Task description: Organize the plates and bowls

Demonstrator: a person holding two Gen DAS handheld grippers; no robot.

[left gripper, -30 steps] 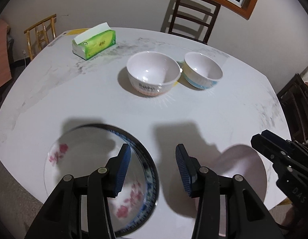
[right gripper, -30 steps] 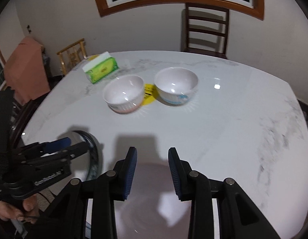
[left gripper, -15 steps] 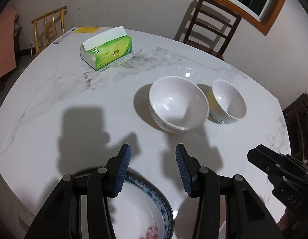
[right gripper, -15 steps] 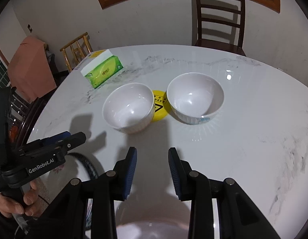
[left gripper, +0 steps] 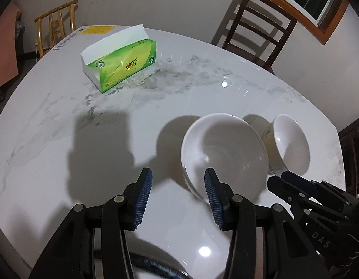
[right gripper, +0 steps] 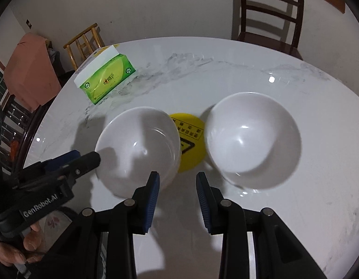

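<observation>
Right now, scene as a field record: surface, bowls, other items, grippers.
surface: round white marble table
left bowl: white, empty, upright
right bowl: white, empty, upright
between bowls: yellow disc with warning triangle
tissue box: green, far left of table
plate: blue rim, near edge, mostly hidden
left gripper: open, empty, at left bowl's near rim
right gripper: open, empty, aimed between bowls

my left claw [left gripper: 177, 195] has black angular arms with silver round screws and ribbed blue pads [left gripper: 142, 200]. my right claw [right gripper: 177, 197] matches it. white lettering reads "genrobot.ai" on the left one's side and "das" on the right's.
</observation>
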